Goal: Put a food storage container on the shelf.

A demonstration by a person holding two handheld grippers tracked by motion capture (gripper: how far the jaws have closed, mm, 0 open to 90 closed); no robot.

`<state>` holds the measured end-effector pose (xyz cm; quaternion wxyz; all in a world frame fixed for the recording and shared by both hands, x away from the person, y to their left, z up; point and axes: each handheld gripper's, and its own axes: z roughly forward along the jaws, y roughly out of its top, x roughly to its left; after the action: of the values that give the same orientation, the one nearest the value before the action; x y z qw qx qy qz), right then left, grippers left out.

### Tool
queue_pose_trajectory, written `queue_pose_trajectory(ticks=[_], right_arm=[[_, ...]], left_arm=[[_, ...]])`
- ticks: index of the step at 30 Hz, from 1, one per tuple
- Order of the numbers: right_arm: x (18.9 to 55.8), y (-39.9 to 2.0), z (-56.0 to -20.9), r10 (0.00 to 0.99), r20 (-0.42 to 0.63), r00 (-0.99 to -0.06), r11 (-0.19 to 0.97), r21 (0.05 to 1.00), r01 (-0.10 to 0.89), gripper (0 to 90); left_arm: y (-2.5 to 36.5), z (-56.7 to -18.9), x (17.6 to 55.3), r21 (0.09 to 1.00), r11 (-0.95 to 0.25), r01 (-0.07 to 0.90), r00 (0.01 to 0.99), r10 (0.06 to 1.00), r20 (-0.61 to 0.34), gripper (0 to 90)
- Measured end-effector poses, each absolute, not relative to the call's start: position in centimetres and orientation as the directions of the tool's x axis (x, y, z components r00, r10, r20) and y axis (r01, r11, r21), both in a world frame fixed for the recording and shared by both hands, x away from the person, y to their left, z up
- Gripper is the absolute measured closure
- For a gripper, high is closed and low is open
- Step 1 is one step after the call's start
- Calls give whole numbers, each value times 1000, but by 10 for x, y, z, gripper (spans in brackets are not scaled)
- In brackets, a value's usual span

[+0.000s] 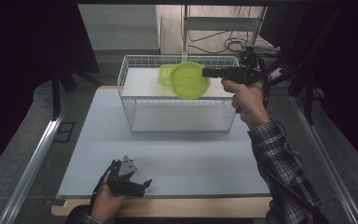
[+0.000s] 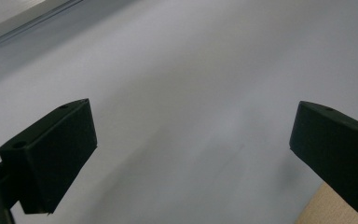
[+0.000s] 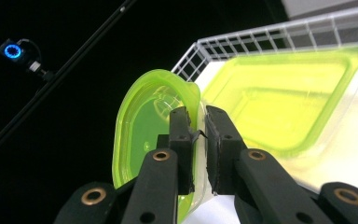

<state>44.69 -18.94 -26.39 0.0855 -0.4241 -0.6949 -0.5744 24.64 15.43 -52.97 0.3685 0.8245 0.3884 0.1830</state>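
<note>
A translucent green plate (image 1: 189, 80) is held on edge above the top shelf of the white wire rack (image 1: 129, 84). My right gripper (image 1: 206, 72) is shut on its rim; in the right gripper view the plate (image 3: 142, 135) stands tilted with its rim pinched at the right gripper (image 3: 199, 130). A second green dish (image 3: 284, 100) lies flat on the shelf behind it, also seen in the high view as the dish (image 1: 165, 73). My left gripper (image 1: 144, 185) rests low over the table's front edge, jaws wide open and empty, as the left gripper (image 2: 191, 140) shows.
The rack stands at the back of the grey-white table top (image 1: 182, 158), with a lower shelf (image 1: 177, 119) under the upper one. A metal rail (image 1: 37, 158) runs along the left. Cables (image 1: 223, 44) lie on the floor behind.
</note>
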Motion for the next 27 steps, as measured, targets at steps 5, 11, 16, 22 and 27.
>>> queue_pose_trajectory(ticks=[5, 11, 16, 22, 27], right_arm=[[457, -185, -259, 522, 598, -609, -47, 733, 679, 815], [472, -181, -257, 547, 607, -576, -86, 726, 683, 814], [483, -175, -260, 567, 613, -550, -110, 718, 687, 814], [492, -165, -263, 589, 600, -542, -109, 723, 682, 814], [498, -160, -266, 601, 604, -523, -124, 717, 686, 812]], left_arm=[[154, -530, 246, 747, -430, 507, 632, 775, 18, 3], [154, -530, 247, 746, -432, 506, 633, 774, 20, 3], [154, -530, 246, 747, -431, 506, 633, 774, 18, 2], [154, -530, 246, 747, -434, 504, 635, 772, 21, 2], [153, -530, 246, 747, -435, 503, 637, 771, 21, 2]])
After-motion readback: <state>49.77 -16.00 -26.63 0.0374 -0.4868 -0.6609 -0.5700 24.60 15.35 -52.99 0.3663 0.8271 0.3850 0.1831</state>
